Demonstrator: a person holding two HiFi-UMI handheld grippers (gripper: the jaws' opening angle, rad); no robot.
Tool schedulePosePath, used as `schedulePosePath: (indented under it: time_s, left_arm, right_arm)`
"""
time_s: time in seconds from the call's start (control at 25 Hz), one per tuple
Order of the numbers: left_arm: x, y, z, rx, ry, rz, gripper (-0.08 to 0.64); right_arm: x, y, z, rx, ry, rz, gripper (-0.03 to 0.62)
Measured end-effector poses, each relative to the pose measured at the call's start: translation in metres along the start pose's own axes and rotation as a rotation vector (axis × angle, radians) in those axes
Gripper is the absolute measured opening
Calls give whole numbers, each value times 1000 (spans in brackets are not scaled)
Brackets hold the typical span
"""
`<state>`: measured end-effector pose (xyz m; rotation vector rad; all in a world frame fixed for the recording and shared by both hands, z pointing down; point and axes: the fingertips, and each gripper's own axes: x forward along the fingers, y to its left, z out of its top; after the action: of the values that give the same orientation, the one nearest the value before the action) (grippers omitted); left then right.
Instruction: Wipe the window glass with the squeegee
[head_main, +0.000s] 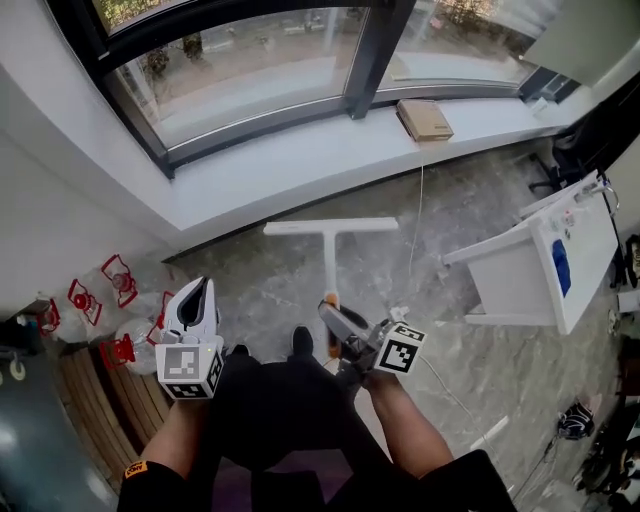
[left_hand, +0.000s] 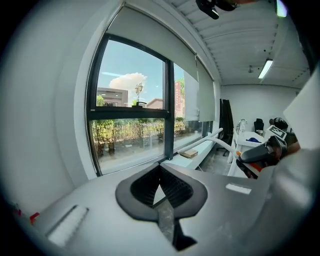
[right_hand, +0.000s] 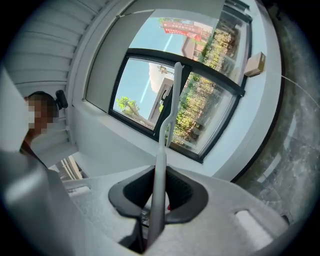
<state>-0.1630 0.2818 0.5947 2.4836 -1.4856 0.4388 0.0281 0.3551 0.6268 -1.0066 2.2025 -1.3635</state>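
Observation:
In the head view a white T-shaped squeegee (head_main: 329, 243) is held over the floor, its blade toward the window glass (head_main: 250, 60) and short of it. My right gripper (head_main: 334, 316) is shut on its handle near the orange end. In the right gripper view the squeegee's handle (right_hand: 160, 160) rises from my right gripper (right_hand: 159, 199) toward the window glass (right_hand: 200, 110). My left gripper (head_main: 200, 291) hangs to the left, shut and holding nothing. In the left gripper view my left gripper (left_hand: 161, 192) faces the window glass (left_hand: 131, 107), with the squeegee (left_hand: 220, 136) at the right.
A white sill (head_main: 300, 160) runs under the window, with a cardboard box (head_main: 424, 119) on it. A white desk (head_main: 545, 262) stands at the right, a thin cable (head_main: 414, 225) trails over the floor. Red-capped items (head_main: 100, 290) and a wooden bench (head_main: 105, 395) lie at the left.

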Motion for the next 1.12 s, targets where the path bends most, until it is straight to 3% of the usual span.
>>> schedulePosePath:
  time_s: [0.36,0.68,0.92,1.12]
  left_arm:
    - [18,19,10,-34,-15,98,9]
    - [95,95,13,-104,-6,88,9]
    - [176,160,55,-41,-29,41,9]
    - [214,207,135,61,-125,6,9]
  right_arm:
    - [41,-10,41,-14,54,71,44]
    - [129,-21,69,-20,59,54,44]
    - [203,-24,121,-52,16,40,44]
    - [269,12,183,-138,-60,132,44]
